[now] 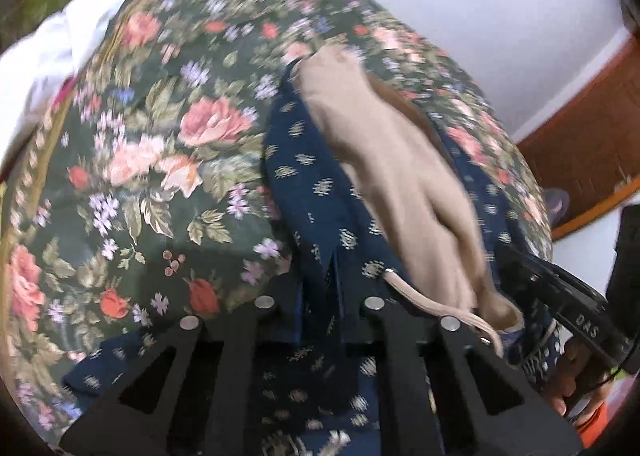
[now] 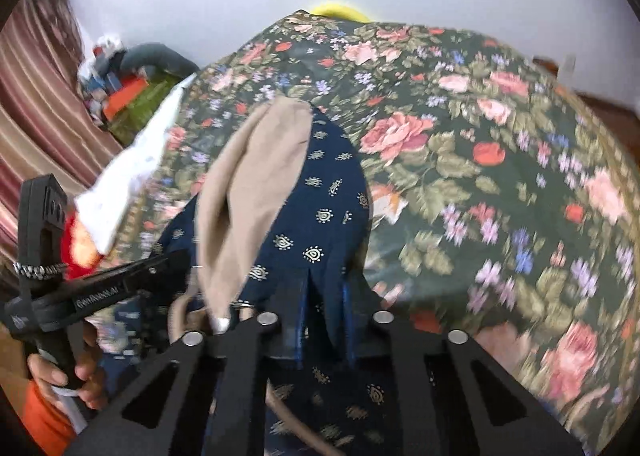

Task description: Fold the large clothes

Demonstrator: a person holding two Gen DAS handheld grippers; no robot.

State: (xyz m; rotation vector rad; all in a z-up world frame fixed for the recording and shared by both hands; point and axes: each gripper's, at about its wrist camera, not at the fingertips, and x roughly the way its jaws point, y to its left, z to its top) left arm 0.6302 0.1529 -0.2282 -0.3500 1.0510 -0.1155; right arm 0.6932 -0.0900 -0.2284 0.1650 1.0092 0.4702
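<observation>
Both claws are clamped onto the near edge of the navy printed garment. The left claw point(image 1: 316, 320) pinches a fold of it, and the right claw point(image 2: 324, 332) does the same close beside it, probably so the hem stays lined up for a fold. The navy printed garment point(image 2: 320, 192) stretches away from the claws across the floral bedspread point(image 2: 480, 160), with a beige cloth point(image 2: 256, 176) lying on top, its drawstring point(image 1: 404, 292) trailing beside the left claw.

Navy garment point(image 2: 320, 212), small gold motifs, beige lining point(image 2: 256, 176); dark green bedspread point(image 2: 480, 160), pink-red roses.
</observation>
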